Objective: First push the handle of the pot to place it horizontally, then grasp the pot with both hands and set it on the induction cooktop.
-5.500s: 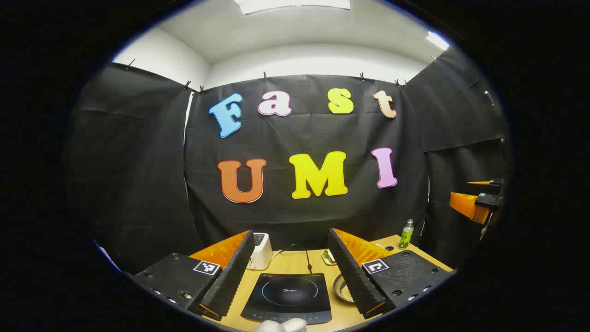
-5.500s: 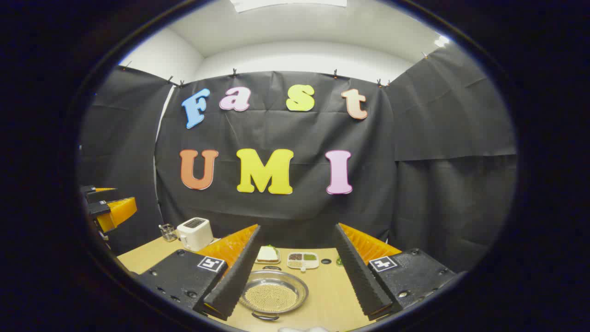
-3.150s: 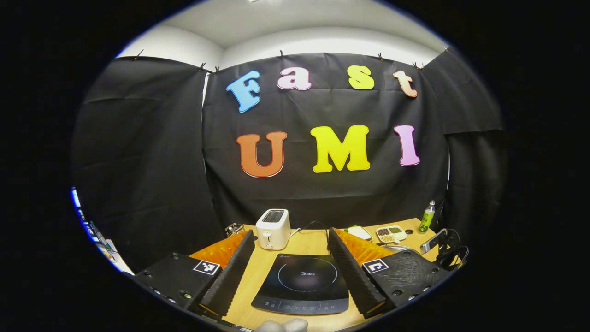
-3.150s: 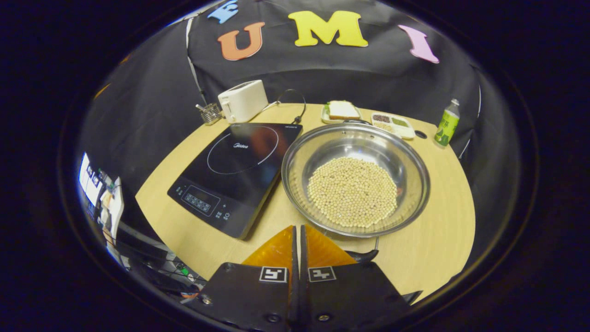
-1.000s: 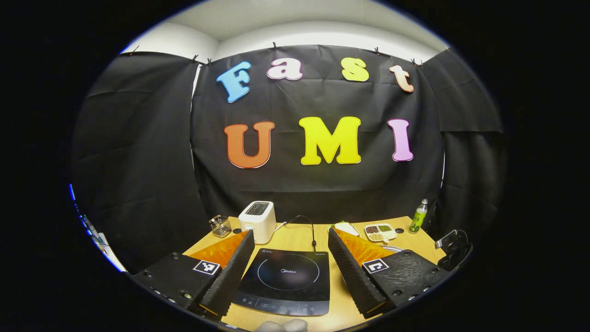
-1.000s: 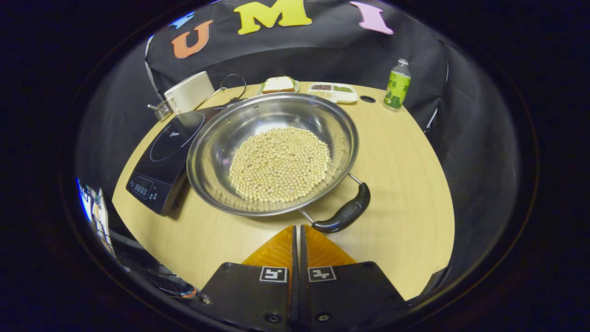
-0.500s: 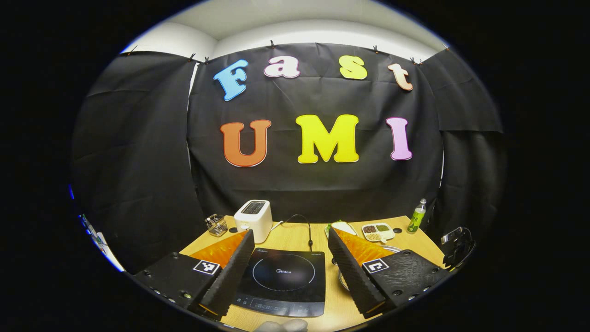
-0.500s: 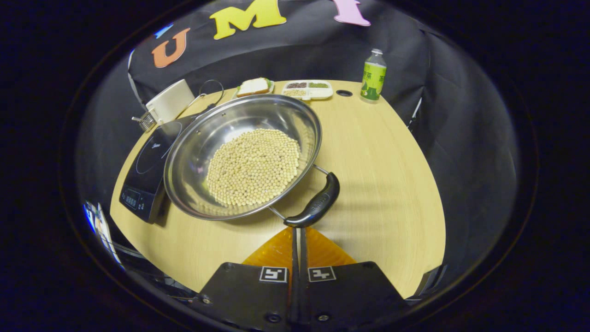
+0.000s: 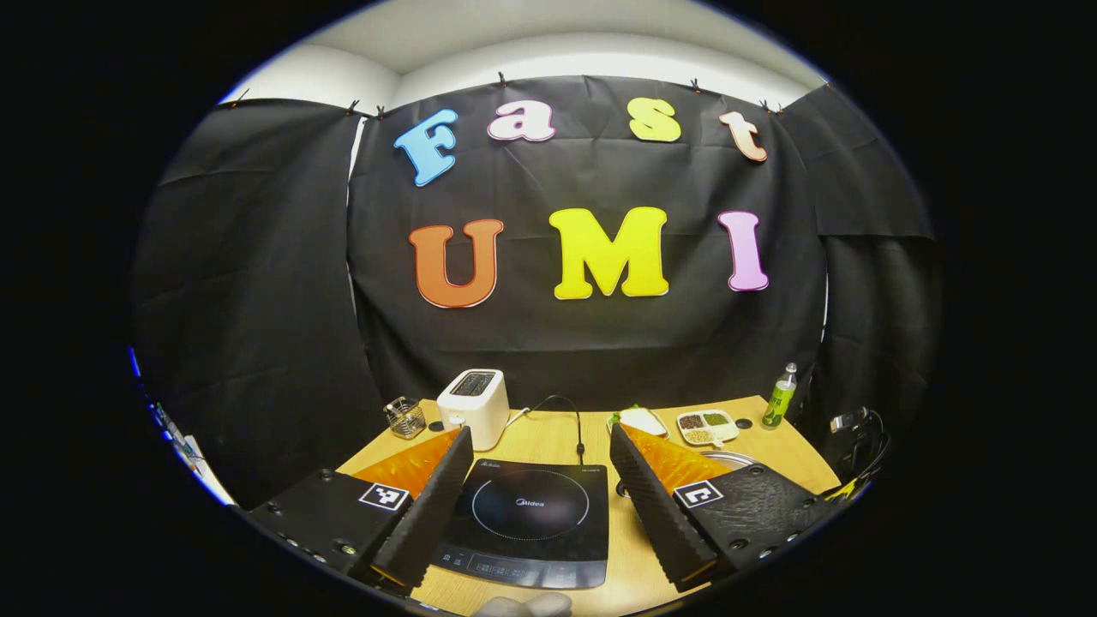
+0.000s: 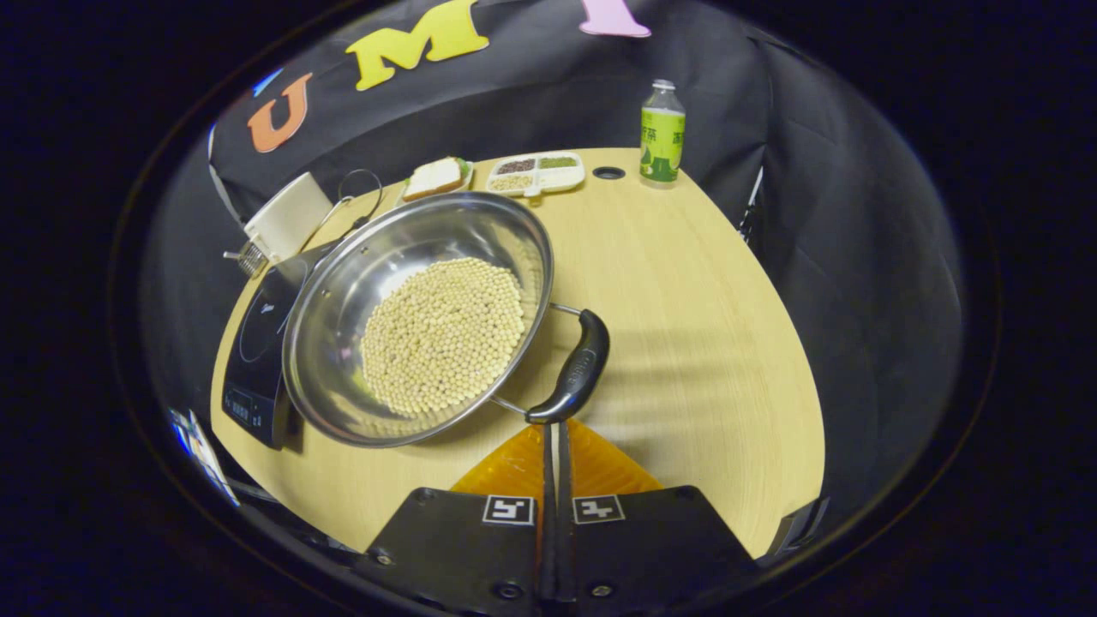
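Note:
In the right gripper view a steel pot [image 10: 343, 283] full of pale beans sits on the wooden table, its left rim beside the black induction cooktop [image 10: 257, 343]. The pot's black side handle [image 10: 572, 367] points toward me on the right of the pot. My right gripper [image 10: 553, 428] is shut, and its tips touch the handle's near end. In the left gripper view my left gripper [image 9: 540, 488] hangs open above the induction cooktop [image 9: 527, 518], with a sliver of the pot's rim [image 9: 737, 458] behind its right finger.
At the back of the table stand a white toaster [image 9: 473, 407], a wire holder [image 9: 404, 417], a sandwich plate [image 10: 437, 176], a divided snack tray [image 10: 536, 171] and a green bottle [image 10: 662, 133]. A power cord [image 9: 576, 428] runs from the cooktop. Bare table [image 10: 703, 343] lies right of the pot.
The right gripper has pushed the handle, and the pot has turned so the handle has swung round to its right side. The left gripper has only drifted slightly.

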Demonstrator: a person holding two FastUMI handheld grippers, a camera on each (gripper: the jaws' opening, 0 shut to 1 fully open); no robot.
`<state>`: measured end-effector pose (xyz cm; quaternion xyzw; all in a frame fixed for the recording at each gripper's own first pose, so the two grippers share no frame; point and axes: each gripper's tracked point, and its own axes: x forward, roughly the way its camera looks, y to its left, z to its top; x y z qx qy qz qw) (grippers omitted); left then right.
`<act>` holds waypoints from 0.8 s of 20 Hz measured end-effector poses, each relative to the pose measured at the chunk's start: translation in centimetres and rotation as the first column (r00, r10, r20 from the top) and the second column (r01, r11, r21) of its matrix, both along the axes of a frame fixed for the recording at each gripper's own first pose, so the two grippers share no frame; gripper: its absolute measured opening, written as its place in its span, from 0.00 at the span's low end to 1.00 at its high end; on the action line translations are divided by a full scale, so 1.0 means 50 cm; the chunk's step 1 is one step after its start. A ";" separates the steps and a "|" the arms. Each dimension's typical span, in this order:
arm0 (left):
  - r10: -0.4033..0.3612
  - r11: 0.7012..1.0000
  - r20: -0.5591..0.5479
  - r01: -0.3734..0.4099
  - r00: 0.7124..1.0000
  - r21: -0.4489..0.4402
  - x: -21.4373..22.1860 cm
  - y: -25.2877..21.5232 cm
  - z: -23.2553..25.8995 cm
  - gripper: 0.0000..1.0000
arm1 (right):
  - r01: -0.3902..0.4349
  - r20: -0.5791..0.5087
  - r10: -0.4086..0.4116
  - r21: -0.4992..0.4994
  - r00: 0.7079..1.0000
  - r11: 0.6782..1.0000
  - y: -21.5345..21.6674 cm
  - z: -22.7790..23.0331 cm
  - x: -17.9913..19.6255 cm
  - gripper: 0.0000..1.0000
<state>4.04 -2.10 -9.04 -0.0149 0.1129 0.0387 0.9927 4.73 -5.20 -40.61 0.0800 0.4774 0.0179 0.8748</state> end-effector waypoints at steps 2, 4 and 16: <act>0.009 1.000 -0.002 -0.009 1.000 0.004 -0.003 0.002 -0.002 0.96 | 0.006 -0.001 -0.006 -0.003 1.000 1.000 -0.010 -0.001 0.011 0.04; 0.021 1.000 -0.007 -0.021 1.000 0.006 -0.004 0.008 -0.006 0.96 | 0.004 0.002 -0.004 -0.017 1.000 1.000 -0.026 -0.002 0.022 0.00; 0.070 0.997 -0.045 -0.071 0.996 -0.006 -0.006 -0.002 -0.040 0.96 | -0.020 0.009 0.020 -0.066 1.000 0.998 -0.080 0.006 0.091 0.04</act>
